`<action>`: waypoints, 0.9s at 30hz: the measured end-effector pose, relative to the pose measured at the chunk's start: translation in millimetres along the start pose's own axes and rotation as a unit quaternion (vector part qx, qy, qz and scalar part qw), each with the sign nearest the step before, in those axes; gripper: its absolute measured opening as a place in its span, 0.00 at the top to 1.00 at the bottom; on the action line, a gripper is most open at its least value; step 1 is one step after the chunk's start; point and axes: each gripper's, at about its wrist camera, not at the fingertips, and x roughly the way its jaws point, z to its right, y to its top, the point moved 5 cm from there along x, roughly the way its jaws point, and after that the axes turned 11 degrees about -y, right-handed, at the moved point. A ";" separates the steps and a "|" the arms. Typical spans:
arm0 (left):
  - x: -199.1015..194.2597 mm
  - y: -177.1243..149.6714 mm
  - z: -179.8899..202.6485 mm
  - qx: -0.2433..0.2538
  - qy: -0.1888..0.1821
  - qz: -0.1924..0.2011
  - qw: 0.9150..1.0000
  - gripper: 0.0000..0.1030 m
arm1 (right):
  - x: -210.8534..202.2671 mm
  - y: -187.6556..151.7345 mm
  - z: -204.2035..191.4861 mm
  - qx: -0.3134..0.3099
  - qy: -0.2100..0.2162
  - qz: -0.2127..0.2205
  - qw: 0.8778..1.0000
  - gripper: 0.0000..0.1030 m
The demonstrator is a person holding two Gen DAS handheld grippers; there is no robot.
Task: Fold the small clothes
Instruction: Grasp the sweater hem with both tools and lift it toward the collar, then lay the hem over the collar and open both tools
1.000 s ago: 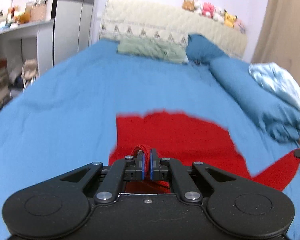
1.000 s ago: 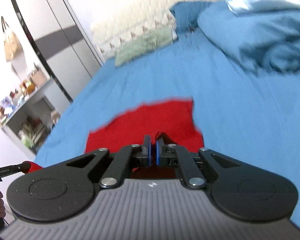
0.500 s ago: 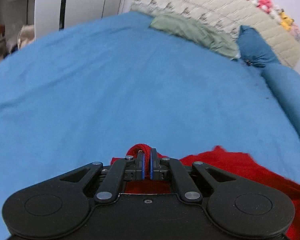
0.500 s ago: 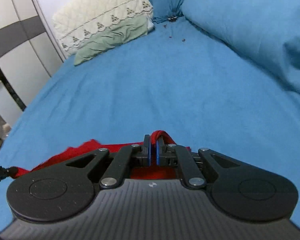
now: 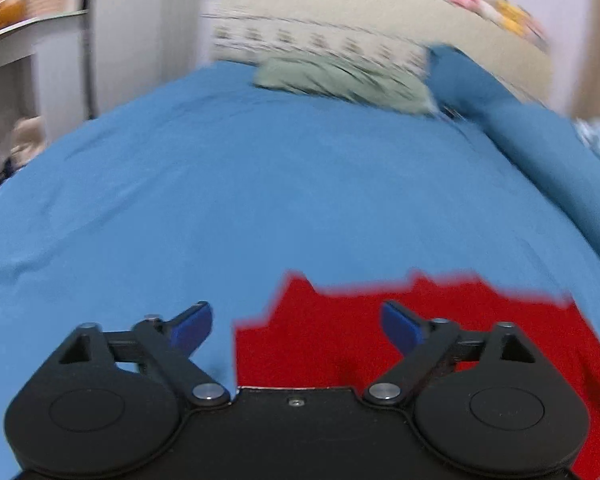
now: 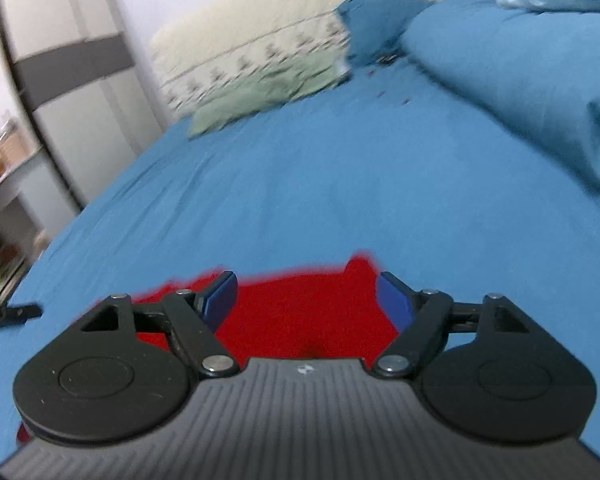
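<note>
A small red garment lies flat on the blue bed sheet. My left gripper is open and empty, just above the garment's left edge. In the right wrist view the red garment lies under my right gripper, which is open and empty over the cloth's far edge. The tip of the left gripper shows at the left edge of that view.
A green pillow and a cream headboard stand at the far end of the bed. A bunched blue duvet lies along the right side. A wardrobe and shelves stand to the left.
Both grippers were shut on folds of the red garment; both have opened and let it go. The garment now lies flat on the sheet.
</note>
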 end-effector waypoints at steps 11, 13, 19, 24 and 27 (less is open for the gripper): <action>32.0 -83.1 20.0 0.065 -0.011 -0.122 0.990 0.00 | 30.3 -68.6 0.1 -0.045 -0.061 -0.097 0.992 0.04; 40.3 -79.6 21.8 0.061 -0.010 -0.139 0.988 0.00 | 31.7 -67.5 -2.4 -0.049 -0.062 -0.096 0.992 0.03; 36.3 -66.4 24.8 0.072 0.001 -0.202 0.977 0.00 | -4.2 -58.6 5.4 -0.051 -0.070 -0.094 0.992 0.05; 6.1 -41.6 54.8 0.088 -0.004 -0.184 0.979 0.00 | -48.1 -36.9 18.5 -0.065 -0.061 -0.093 0.992 0.04; -2.6 -35.1 85.6 0.110 -0.029 -0.174 0.978 0.00 | -69.2 -34.0 30.3 -0.064 -0.059 -0.100 0.991 0.04</action>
